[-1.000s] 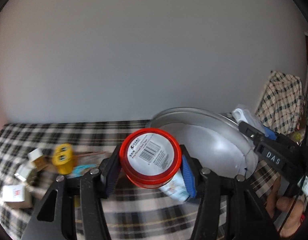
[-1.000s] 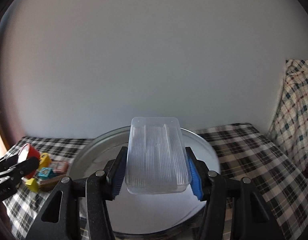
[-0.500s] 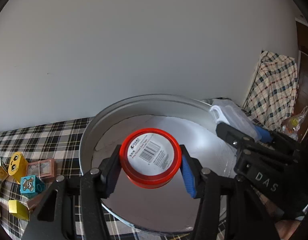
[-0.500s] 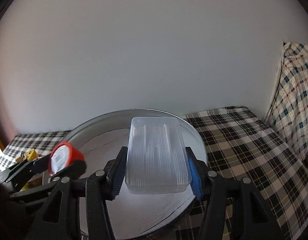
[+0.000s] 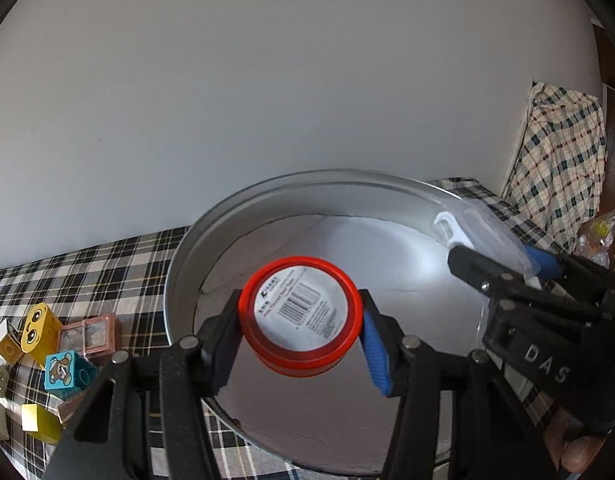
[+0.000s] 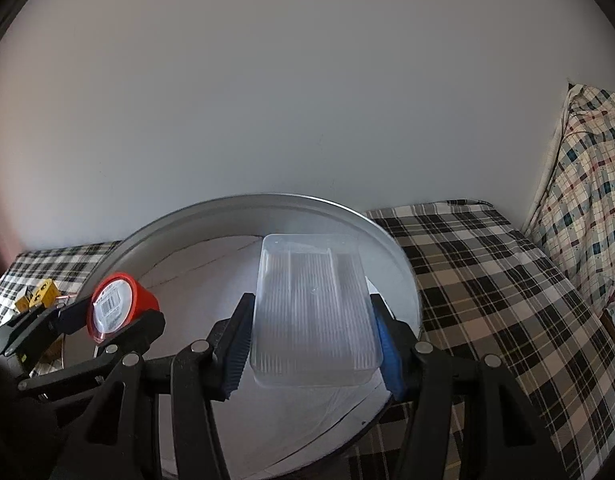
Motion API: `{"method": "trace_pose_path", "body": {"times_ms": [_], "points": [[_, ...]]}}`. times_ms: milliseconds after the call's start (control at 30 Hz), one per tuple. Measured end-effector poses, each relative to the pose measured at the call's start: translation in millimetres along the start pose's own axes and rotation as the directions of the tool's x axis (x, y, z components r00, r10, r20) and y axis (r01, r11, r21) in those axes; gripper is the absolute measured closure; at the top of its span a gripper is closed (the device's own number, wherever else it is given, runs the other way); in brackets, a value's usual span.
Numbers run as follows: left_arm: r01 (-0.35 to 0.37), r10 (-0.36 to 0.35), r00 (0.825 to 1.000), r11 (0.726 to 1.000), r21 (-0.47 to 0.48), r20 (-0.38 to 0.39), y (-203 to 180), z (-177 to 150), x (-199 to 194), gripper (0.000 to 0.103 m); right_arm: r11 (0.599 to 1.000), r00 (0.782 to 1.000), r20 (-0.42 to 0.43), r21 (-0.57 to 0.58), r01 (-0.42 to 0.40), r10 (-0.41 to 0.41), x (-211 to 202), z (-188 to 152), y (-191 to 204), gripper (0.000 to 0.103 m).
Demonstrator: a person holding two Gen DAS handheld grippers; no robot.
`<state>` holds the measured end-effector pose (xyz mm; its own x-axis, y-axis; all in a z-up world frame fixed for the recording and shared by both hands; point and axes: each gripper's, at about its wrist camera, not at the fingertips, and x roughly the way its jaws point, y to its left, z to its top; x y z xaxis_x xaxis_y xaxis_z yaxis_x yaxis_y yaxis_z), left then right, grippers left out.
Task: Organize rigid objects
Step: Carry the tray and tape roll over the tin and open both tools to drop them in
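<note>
The left gripper (image 5: 301, 320) is clenched on a red round tin (image 5: 301, 316), its pads pressing the tin's two sides, with the white barcode label on the flat face turned toward the camera. The tin hangs above the near part of a wide, shallow metal basin (image 5: 267, 208) that sits on a black-and-white checked cloth (image 5: 107, 264). The right gripper (image 6: 313, 340) grasps a clear ribbed plastic tray (image 6: 313, 312) between its black and blue pads, holding it lengthwise over the same basin (image 6: 391, 248), toward its right side. In the right wrist view the red tin (image 6: 113, 306) shows at the left, held over the basin's left edge. In the left wrist view the clear tray (image 5: 483, 236) and the right gripper appear at the right, over the basin's far right rim. On the cloth left of the basin lies a cluster of small toy blocks: a yellow block with eyes (image 5: 39, 330), a pink one (image 5: 91, 334), a teal one (image 5: 65, 370). A checked fabric (image 6: 587, 200) hangs at the far right.
</note>
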<state>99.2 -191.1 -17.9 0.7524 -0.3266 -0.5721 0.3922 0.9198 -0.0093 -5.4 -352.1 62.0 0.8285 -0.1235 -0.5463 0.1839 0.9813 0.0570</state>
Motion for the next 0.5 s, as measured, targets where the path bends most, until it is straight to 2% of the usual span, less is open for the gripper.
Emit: {"method": "trace_pose_path", "body": {"times_ms": [133,167,233,267,333,400,500], "points": [[0.024,-0.024,1.000,1.000,-0.003,0.000,1,0,0,0.047,1.000,1.000,-0.016,-0.002,-0.007,0.007,4,-1,1,0.044],[0.027,-0.027,1.000,1.000,-0.011,0.010,3,0,-1,0.041,1.000,1.000,-0.020,-0.001,-0.004,0.004,4,-1,1,0.043],[0.015,-0.014,0.999,1.000,-0.025,0.036,6,-1,-7,0.022,0.999,1.000,-0.005,0.014,0.030,-0.030,1,0,-2,0.033],[-0.012,0.014,0.998,0.999,-0.042,0.056,9,-2,-11,0.004,0.999,0.999,0.012,0.036,0.037,-0.037,-3,1,-7,0.031],[-0.036,0.042,0.993,0.998,-0.057,0.107,14,-2,-24,0.001,0.995,0.998,0.058,0.099,0.016,-0.022,-13,5,-17,0.020],[-0.051,0.061,0.986,0.996,-0.068,0.153,21,-1,-36,0.001,0.982,0.990,0.141,0.185,-0.022,-0.005,-29,6,-33,0.015],[-0.081,0.100,0.973,0.992,-0.099,0.208,38,-2,-56,0.001,0.969,0.979,0.201,0.247,-0.011,-0.041,-39,7,-48,0.013]]}}
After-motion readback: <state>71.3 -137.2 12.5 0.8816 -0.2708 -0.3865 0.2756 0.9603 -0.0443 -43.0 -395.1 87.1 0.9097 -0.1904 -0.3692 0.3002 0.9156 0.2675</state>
